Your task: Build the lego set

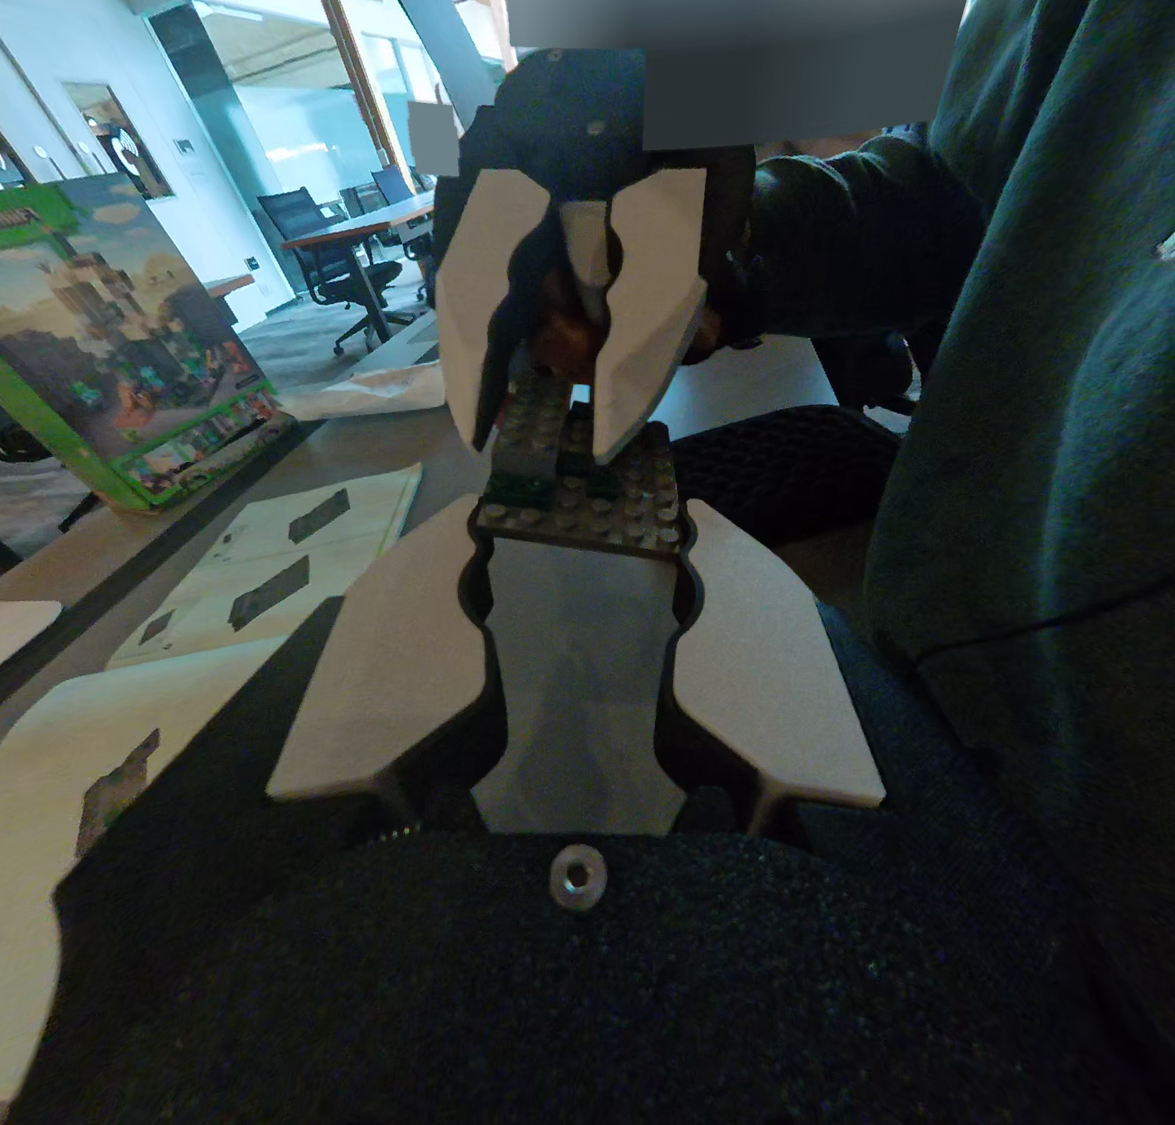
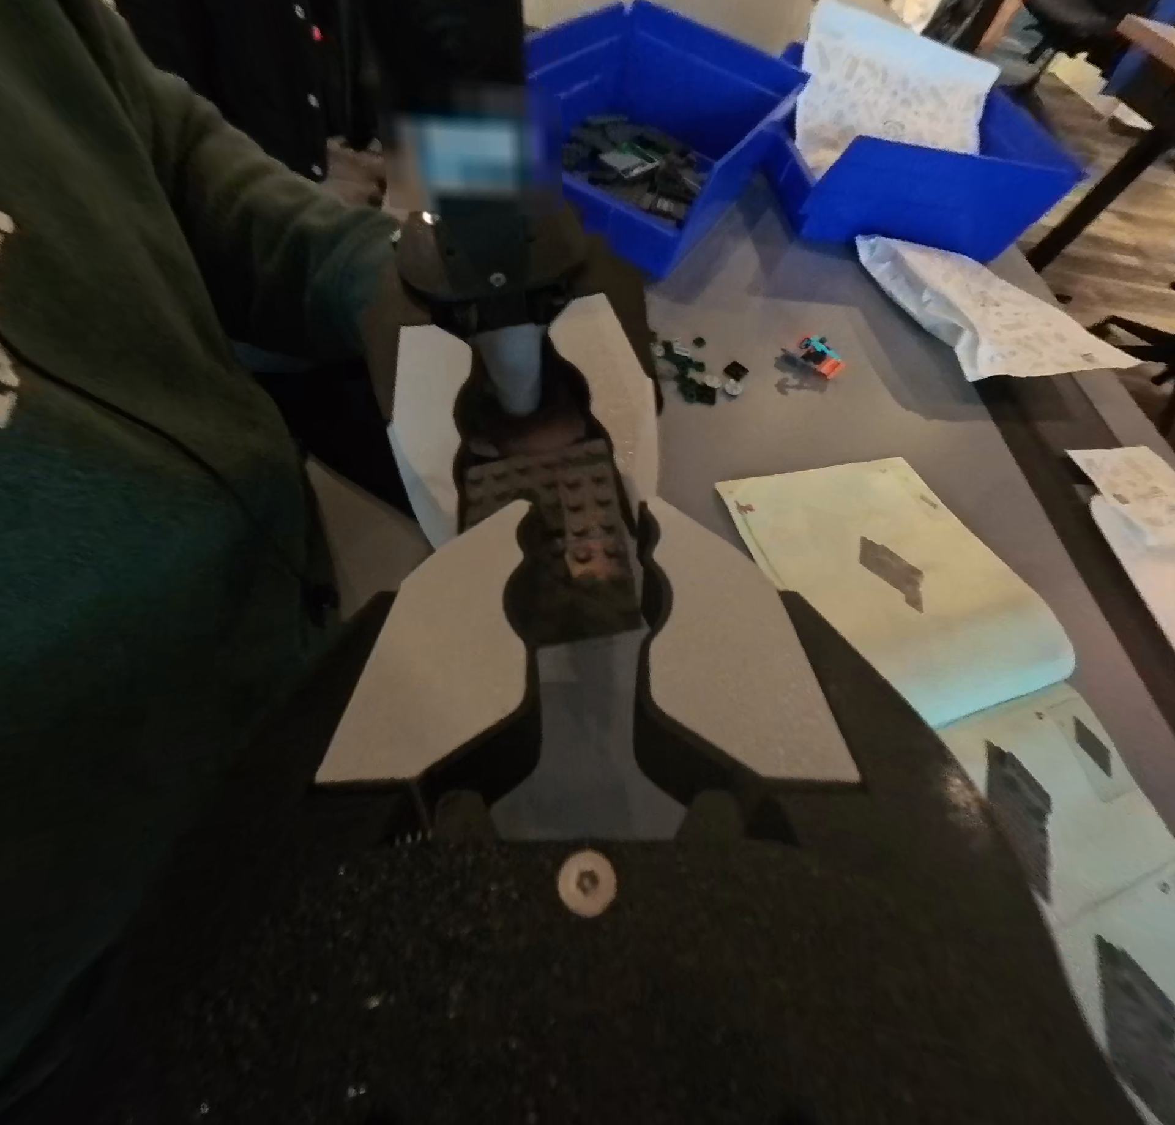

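1. Two tools are on one build here, meeting nose to nose in the air above the desk (image 2: 795, 407). The left tool (image 1: 580, 522) is closed on the grey plate (image 1: 610, 512), with a fingertip on each side edge of the plate's near end.

2. The right tool (image 2: 582, 541) is narrowed around a long grey brick (image 1: 531, 433), which sits on the plate just ahead of the left tool's tips. From the left tool's camera the brick looks tilted, far end lifted and near end down by the dark green pieces (image 1: 518, 490). So I'd guess it isn't fully seated yet.

3. To do this step well, I'd keep the left tool rigid as the anvil and push with the right one straight down into the studs, not at an angle. Level the brick first, line up its studs, then press. Otherwise one end clicks in and the other pops up.

4. Orientation: the plate is held roughly flat with its studs up. Its long axis runs straight out from the left tool toward the right one. The brick's long axis runs the same way, set toward the left side of the plate as the left tool sees it.

5. Off to the right of the right tool, spare pieces (image 2: 696, 373) lie loose on the desk, with blue bins (image 2: 667, 77) farther out and the instruction booklet (image 2: 890, 586) close by. The set's box (image 1: 121, 344) stands off to the left of the left tool.
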Available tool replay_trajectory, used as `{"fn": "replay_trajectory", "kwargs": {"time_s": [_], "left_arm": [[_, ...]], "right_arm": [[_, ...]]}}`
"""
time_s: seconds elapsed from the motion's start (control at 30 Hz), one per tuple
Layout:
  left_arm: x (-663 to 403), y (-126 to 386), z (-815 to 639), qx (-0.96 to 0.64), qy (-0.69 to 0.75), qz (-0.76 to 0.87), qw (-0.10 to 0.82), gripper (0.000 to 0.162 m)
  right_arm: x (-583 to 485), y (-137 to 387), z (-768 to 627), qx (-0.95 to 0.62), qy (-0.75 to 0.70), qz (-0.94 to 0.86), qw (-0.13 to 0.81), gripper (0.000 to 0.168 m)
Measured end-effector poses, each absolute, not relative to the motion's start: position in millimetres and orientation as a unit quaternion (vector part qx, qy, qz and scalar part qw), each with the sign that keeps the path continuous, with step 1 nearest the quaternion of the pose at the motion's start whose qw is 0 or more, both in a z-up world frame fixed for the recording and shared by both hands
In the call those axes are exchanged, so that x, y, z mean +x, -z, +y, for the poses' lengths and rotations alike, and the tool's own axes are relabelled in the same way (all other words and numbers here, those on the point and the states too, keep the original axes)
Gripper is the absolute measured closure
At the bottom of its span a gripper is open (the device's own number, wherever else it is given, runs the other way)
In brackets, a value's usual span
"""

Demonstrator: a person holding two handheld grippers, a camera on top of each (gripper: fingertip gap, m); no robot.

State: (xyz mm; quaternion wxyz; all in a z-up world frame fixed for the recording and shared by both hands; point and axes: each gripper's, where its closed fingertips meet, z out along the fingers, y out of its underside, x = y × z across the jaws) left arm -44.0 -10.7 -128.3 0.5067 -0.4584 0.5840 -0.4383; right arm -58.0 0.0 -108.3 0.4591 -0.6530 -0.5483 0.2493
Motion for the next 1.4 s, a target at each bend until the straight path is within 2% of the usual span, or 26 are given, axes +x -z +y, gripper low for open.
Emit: {"fn": "replay_trajectory", "kwargs": {"time_s": [0.87,1.4], "left_arm": [[-43.6,128.0,-13.4,-0.459,0.42,0.586,0.519,0.107],[-46.5,120.7,-16.6,-0.45,0.465,0.566,0.511,0.107]], "right_arm": [[-60.5,111.2,-2.7,-0.666,-0.233,-0.54,0.46,0.144],[-56.9,102.8,-5.2,-0.652,-0.245,-0.551,0.459,0.142]]}}
